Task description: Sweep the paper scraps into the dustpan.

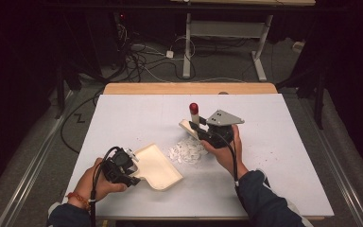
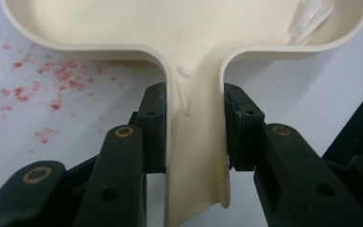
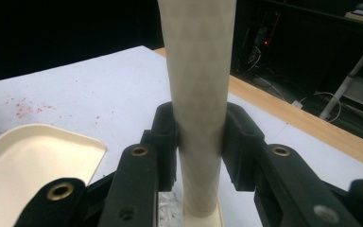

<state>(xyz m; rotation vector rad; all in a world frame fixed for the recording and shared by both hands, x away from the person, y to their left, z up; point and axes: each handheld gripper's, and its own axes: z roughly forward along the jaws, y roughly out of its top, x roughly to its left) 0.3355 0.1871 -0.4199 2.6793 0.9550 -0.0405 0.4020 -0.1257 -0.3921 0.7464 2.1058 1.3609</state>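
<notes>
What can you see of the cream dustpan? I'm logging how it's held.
The cream dustpan looks like smooth moulded plastic: a shallow, wide tray with a raised rounded rim, narrowing to a flat handle. It lies flat on the white table, mouth towards the pile of white scraps. The left tongs clamp the handle from both sides. A few white scraps sit in one corner, and bits lie at the handle's neck.

Left claw [image 1: 133,166] and right claw [image 1: 199,126] both clamped, hands low.
</notes>
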